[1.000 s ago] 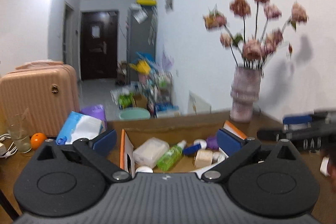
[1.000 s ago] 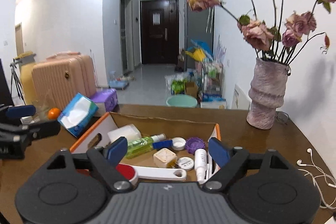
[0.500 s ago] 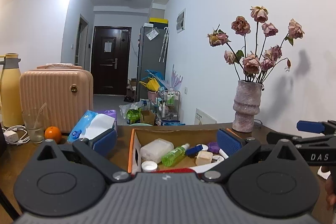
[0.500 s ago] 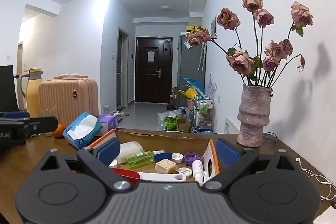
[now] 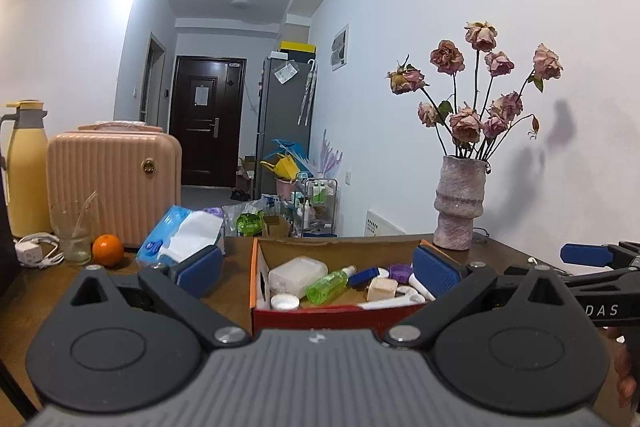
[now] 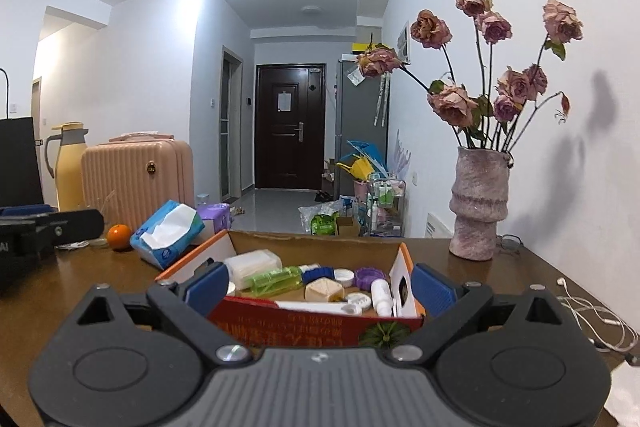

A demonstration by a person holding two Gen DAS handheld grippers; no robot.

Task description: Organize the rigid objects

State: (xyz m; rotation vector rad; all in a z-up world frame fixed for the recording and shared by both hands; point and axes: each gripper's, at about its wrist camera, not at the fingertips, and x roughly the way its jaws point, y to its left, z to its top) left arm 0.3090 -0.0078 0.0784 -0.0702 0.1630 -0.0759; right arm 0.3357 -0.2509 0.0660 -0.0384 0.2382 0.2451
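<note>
An open cardboard box (image 5: 332, 313) with a red front and orange edges sits on the brown table. In it lie a white container (image 5: 297, 270), a green bottle (image 5: 328, 283), a beige cube (image 5: 382, 289), a purple lid (image 5: 400, 271) and a white lid (image 5: 285, 302). My left gripper (image 5: 318, 269) is open and empty, just short of the box's left half. My right gripper (image 6: 320, 287) stands wide open in front of the box (image 6: 316, 321), its pads clear of the walls. Each gripper shows in the other's view: the right gripper (image 5: 576, 267) and the left gripper (image 6: 48, 227).
A vase of dried roses (image 6: 478, 211) stands at the back right, with white earphones (image 6: 592, 311) near it. To the left are a blue tissue pack (image 5: 180, 239), an orange (image 5: 107, 249), a glass (image 5: 76, 235), a charger (image 5: 30, 253), a yellow flask (image 5: 24, 171) and a pink suitcase (image 5: 112, 187).
Both grippers have sunk and drawn back from the box. I saw into it from above before; now its red front wall faces me. The right jaws stand slightly wider.
</note>
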